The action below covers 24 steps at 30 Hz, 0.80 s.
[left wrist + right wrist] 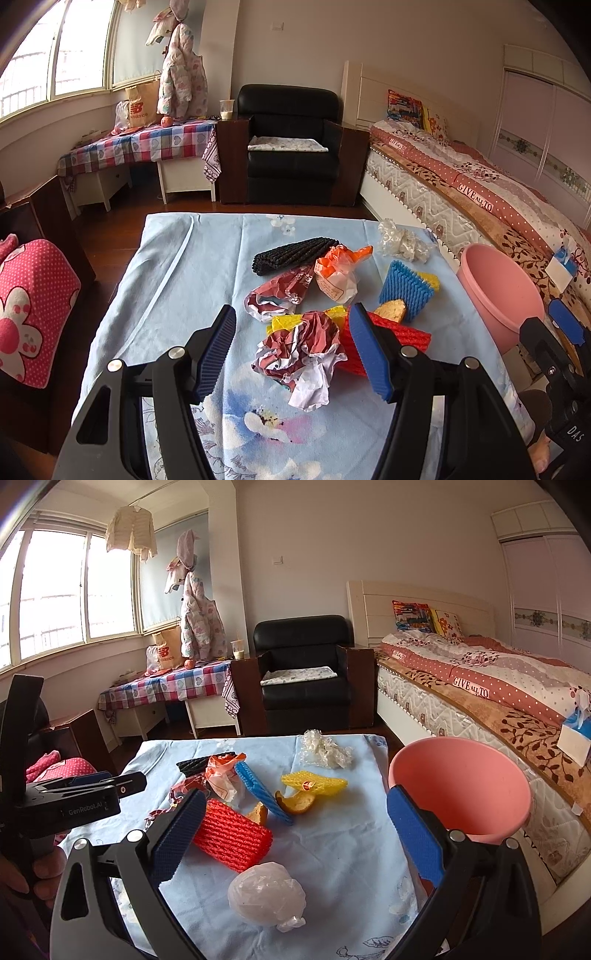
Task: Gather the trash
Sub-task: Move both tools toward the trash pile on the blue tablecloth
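Trash lies on a table with a light blue floral cloth [177, 280]. My left gripper [291, 350] is open and empty, its jaws on either side of a crumpled red-and-white paper wad [299, 354]. A red foam net [232, 836], blue foam net [258, 788], yellow foam net [314, 782], orange peel [295, 805], black foam net [291, 253] and orange-white bag [338, 273] lie around. My right gripper [295, 838] is open and empty above a white plastic ball [266, 893]. A pink bucket [461, 782] stands off the table's right edge.
A clear plastic wad [325, 751] sits at the table's far edge. A bed [480, 709] runs along the right, a black armchair [306, 675] stands behind, and a checkered side table [166, 686] is at the back left. A pink dotted cushion [33, 306] lies left.
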Available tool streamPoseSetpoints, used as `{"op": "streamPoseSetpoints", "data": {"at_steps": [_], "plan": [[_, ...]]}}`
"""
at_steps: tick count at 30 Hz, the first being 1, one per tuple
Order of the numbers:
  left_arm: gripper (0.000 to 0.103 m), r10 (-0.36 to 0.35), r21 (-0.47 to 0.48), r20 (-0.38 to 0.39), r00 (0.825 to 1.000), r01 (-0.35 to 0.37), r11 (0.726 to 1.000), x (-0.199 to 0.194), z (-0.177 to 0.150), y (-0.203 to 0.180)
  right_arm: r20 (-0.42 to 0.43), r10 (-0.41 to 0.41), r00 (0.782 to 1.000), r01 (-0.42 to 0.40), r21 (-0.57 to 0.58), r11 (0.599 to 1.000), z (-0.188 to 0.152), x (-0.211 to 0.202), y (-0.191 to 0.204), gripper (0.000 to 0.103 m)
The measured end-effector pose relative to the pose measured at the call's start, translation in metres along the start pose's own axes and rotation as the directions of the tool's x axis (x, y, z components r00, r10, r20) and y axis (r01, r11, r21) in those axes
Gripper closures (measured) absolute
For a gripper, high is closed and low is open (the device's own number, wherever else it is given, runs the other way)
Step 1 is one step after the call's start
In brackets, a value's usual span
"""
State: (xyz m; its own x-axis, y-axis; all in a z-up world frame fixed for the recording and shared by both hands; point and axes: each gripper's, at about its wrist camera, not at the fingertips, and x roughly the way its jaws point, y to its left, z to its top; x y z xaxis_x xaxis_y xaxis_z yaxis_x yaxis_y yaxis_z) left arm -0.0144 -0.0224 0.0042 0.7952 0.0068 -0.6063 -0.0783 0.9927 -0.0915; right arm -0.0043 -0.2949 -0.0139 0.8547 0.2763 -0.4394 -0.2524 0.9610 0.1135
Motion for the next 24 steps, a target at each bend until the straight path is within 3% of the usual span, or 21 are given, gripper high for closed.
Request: {"op": "streamPoseSetpoints", "data": {"at_steps": [24], "plan": [[0.040,0.002,-0.009,-0.026,1.000,-0.002,1.000,0.007,-0.006,0.003,0.011,-0.033,0.999,0.032,0.027,0.999,0.000,0.000,-0.012,0.004]]}}
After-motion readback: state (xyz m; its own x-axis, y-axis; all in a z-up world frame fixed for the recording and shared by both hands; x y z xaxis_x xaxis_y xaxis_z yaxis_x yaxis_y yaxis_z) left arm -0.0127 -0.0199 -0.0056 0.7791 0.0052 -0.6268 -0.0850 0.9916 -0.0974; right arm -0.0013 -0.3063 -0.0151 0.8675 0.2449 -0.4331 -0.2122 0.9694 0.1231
